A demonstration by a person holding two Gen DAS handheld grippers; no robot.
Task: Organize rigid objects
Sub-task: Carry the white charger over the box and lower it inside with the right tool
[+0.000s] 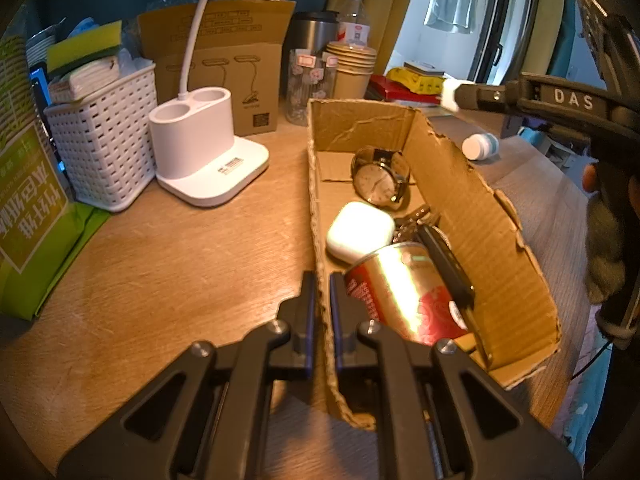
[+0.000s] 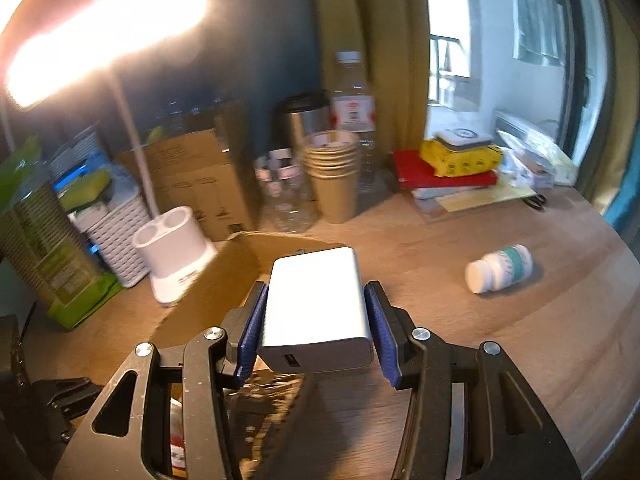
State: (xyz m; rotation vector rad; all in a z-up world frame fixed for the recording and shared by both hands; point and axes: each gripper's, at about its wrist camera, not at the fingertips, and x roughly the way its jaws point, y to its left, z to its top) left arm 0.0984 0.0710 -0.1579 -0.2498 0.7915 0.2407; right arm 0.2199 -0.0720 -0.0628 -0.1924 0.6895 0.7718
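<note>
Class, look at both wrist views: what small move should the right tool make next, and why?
Probably carry the white charger over the open cardboard box and lower it in. The right tool grips it clear of the table, the left tool pinches the box wall, and the watch and can already lie inside.

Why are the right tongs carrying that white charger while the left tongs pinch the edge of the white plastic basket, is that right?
Nearly. The right tongs do hold the white charger, but the left tongs pinch the wall of the cardboard box, not the white plastic basket, which stands apart behind the lamp base. The left wrist view shows it.
</note>
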